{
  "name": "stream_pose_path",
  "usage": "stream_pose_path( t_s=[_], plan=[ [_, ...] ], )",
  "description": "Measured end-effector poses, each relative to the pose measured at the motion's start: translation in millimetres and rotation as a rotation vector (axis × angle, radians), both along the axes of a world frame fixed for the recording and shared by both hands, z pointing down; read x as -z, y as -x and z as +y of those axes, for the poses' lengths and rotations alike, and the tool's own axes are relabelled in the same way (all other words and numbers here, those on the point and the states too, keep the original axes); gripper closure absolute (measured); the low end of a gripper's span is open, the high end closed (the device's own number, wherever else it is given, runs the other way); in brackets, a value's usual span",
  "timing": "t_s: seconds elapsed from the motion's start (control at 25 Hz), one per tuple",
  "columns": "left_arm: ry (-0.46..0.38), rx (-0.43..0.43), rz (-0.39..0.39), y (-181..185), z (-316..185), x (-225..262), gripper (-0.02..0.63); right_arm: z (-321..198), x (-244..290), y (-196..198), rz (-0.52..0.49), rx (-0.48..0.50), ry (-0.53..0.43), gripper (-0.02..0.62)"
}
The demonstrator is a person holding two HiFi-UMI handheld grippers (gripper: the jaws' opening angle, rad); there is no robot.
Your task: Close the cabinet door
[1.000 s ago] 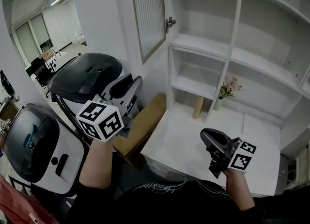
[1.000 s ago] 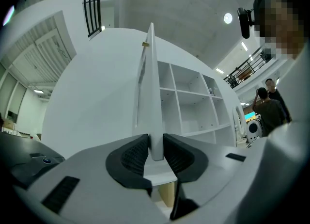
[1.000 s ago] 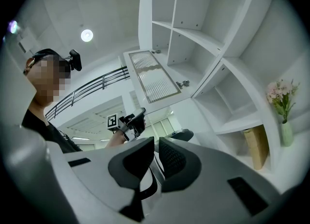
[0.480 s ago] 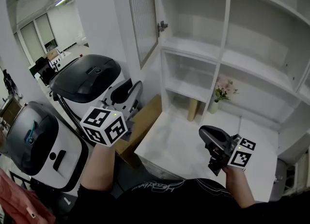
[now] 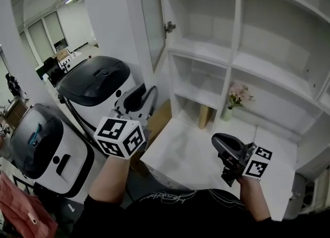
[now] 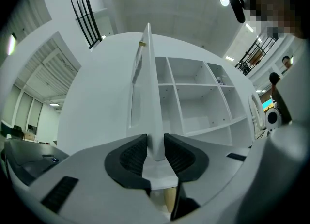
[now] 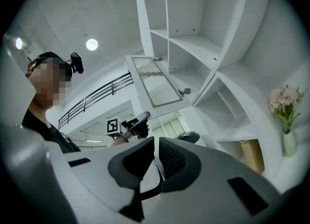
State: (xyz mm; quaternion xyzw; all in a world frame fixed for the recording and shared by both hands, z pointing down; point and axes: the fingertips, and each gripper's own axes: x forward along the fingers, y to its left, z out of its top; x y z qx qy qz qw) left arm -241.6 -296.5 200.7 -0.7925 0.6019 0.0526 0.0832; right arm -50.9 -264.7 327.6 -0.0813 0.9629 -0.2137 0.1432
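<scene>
The white cabinet door (image 5: 150, 18), with a ribbed glass panel, stands swung open at the left of the shelf unit (image 5: 234, 62). My left gripper (image 5: 143, 98) is below the door's lower corner and apart from it. In the left gripper view the door (image 6: 147, 82) shows edge-on, lined up between the pads of that gripper (image 6: 155, 152). Its jaws are opening and the pads do not press on the door. My right gripper (image 5: 219, 141) hovers over the white counter, shut with nothing held. In the right gripper view the door (image 7: 155, 86) hangs above the left gripper (image 7: 138, 122).
Two black-and-white machines (image 5: 98, 80) (image 5: 38, 144) stand at the left, close under my left arm. A cardboard box (image 5: 157, 123) leans by the counter (image 5: 185, 154). A small flower vase (image 5: 232, 100) and a tan cylinder (image 5: 204, 116) stand at the counter's back.
My left gripper has moved right, toward the cabinet, and now sits under the door's edge. The door looks more edge-on. My right gripper has hardly shifted in the view.
</scene>
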Motion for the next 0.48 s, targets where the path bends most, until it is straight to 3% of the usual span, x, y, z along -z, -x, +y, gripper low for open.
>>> stream_pose_path(
  t_s=[0.48],
  plan=[
    [0.015,0.051,-0.014,-38.3,-11.8,-1.5,0.479,-7.1,-1.0,-33.8,-0.010,0.037,-0.007,0.538]
  ],
)
